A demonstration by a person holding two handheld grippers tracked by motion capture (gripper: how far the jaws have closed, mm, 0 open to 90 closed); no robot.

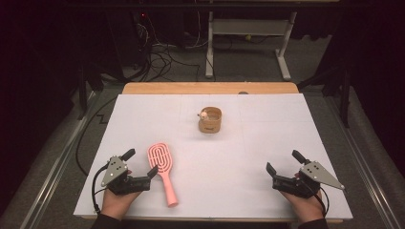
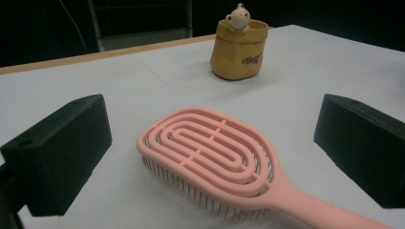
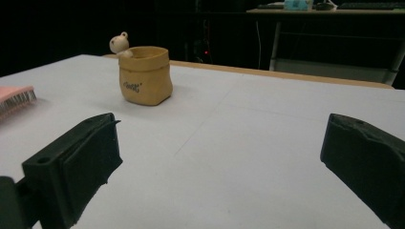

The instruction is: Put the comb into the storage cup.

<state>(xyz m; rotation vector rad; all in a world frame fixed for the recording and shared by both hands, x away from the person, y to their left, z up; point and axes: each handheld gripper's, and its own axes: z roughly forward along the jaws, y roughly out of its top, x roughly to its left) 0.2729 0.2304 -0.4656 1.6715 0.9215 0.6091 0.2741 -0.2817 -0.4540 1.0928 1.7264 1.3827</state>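
A pink hairbrush (image 1: 163,169) lay on the white table (image 1: 248,157), near the front edge on the left side. Its bristles faced down and its handle pointed back toward the person. The left gripper (image 1: 142,162) sat just beside the brush head. Its jaws were spread wide apart and nothing was between the pads. In the left gripper view the brush (image 2: 215,157) lay on the table in the gap in front of the two black jaws, and neither jaw touched it.

The right gripper (image 1: 283,160) was far over on the right side of the table, well apart from the brush. Its jaws were wide apart too, and it held nothing. In the right gripper view a bit of the brush (image 3: 16,98) peeked in at the left edge.

A little yellow pot (image 1: 210,119) stood upright farther back, near the middle. A small cream figure (image 2: 238,16), maybe a bear, peeked over its rim.
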